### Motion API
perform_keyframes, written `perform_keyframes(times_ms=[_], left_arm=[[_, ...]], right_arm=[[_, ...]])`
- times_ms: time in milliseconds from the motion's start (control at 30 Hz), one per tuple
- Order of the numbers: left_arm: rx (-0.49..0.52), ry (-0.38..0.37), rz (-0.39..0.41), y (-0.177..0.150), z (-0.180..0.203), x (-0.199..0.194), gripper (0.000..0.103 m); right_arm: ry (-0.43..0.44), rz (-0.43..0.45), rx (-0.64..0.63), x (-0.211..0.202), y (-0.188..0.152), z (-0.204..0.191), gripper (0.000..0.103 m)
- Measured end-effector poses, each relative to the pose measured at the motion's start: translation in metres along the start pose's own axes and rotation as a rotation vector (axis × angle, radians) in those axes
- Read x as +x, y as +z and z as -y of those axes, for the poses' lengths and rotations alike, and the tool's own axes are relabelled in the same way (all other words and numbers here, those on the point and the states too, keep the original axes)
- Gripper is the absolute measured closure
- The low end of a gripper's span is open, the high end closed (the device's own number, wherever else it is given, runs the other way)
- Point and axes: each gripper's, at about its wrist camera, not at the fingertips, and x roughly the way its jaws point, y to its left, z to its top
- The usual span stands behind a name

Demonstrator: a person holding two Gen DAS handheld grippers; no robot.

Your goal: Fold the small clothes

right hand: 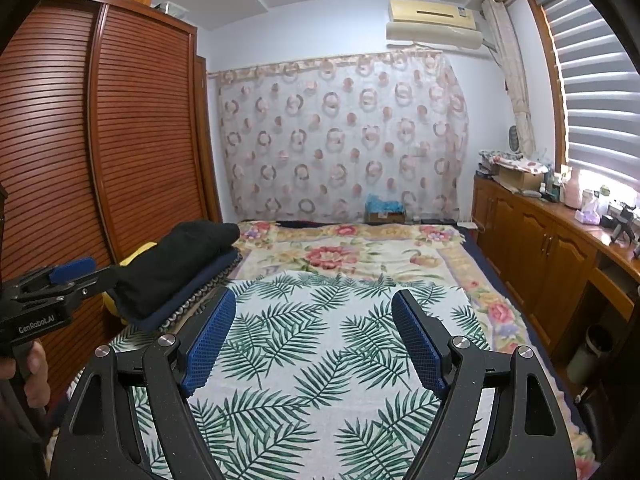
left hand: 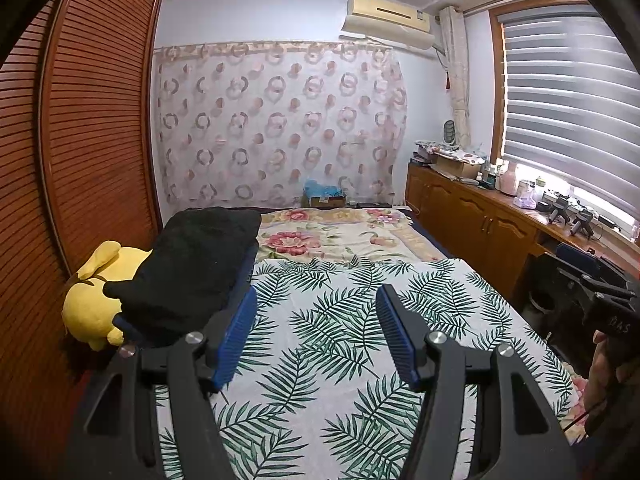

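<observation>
A white cloth with green leaf print point(left hand: 340, 344) point(right hand: 304, 352) lies spread flat on the bed. My left gripper point(left hand: 318, 292) hovers open above it, with nothing between its blue pads. My right gripper point(right hand: 315, 296) is also open over the same cloth and holds nothing. A stack of folded black clothes point(left hand: 192, 264) point(right hand: 172, 264) rests on a navy cushion at the left side of the bed, just left of both grippers. In the right wrist view the left gripper point(right hand: 76, 272) shows at the left edge, held by a hand point(right hand: 32, 372).
A yellow plush toy point(left hand: 92, 300) lies left of the black stack against the slatted wooden wardrobe point(left hand: 88, 140). A floral blanket point(left hand: 332, 236) covers the far half of the bed. Wooden cabinets point(left hand: 472, 220) with clutter line the right wall under the window.
</observation>
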Motion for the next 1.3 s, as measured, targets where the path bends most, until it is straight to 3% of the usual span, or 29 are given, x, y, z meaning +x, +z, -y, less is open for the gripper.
perform_keyframes(times_ms=[1300], left_arm=[[0.001,0.013,-0.004,-0.0028,-0.0055,0.0021,0.042]], right_arm=[[0.002,-0.002,0.005,-0.0022,-0.0003,0.0004,0.021]])
